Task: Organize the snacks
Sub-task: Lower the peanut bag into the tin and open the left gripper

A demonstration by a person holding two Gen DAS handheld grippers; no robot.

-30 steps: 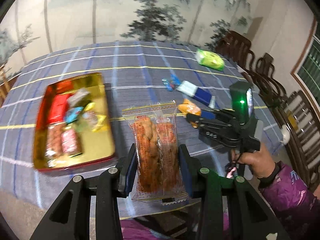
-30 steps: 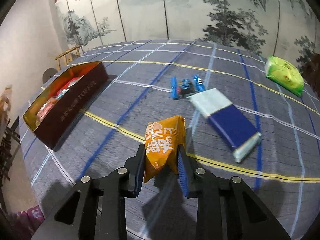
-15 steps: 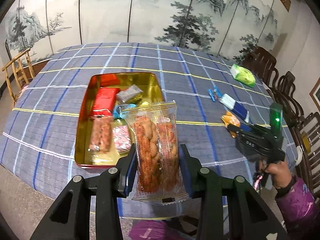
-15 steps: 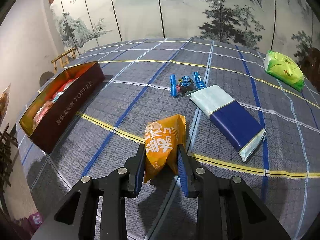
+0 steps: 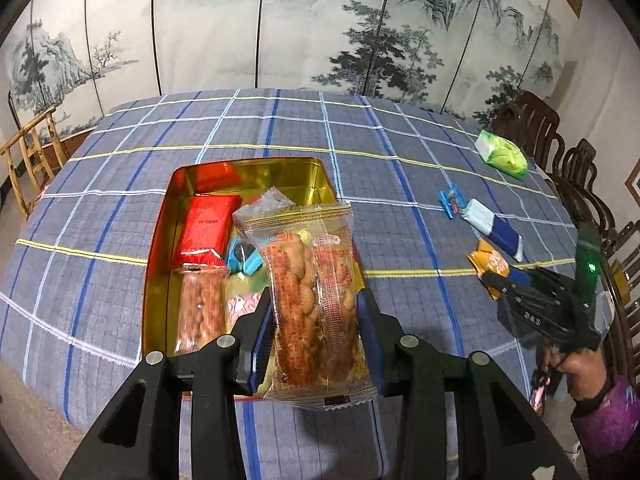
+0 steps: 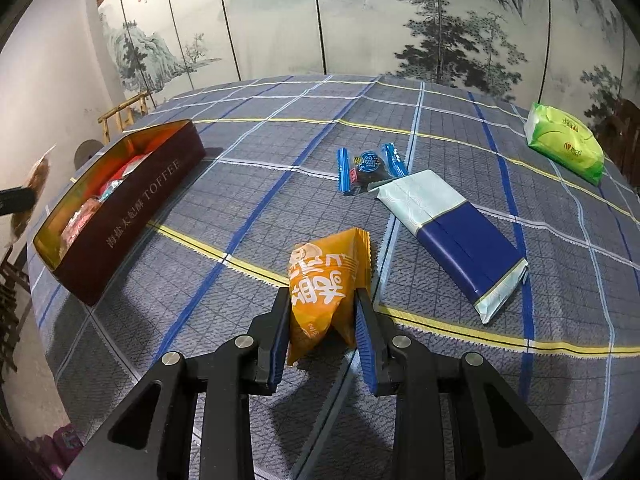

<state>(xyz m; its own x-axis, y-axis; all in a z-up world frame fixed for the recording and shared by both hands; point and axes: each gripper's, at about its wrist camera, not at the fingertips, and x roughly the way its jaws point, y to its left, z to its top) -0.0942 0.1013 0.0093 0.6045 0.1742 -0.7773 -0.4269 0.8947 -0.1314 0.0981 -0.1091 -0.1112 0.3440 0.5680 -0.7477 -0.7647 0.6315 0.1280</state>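
Note:
My left gripper (image 5: 316, 336) is shut on a clear packet of fried dough twists (image 5: 316, 300) and holds it above the near end of the gold toffee tin (image 5: 160, 240), which holds several snacks. My right gripper (image 6: 322, 330) is shut on an orange snack packet (image 6: 324, 284) just above the cloth. In the left wrist view the right gripper (image 5: 496, 280) shows at the right with the orange packet (image 5: 490, 264). The tin (image 6: 132, 204) lies at the left in the right wrist view.
On the checked tablecloth (image 6: 280, 152) lie a blue-and-white packet (image 6: 456, 236), a small blue-wrapped candy (image 6: 368, 166) and a green packet (image 6: 564, 140). Wooden chairs (image 5: 560, 168) stand along the right side; a bamboo chair (image 5: 32, 160) stands at the far left.
My left gripper has carried the dough twist packet leftwards, from beside the tin to over its near end. My right gripper has held the orange packet nearly still.

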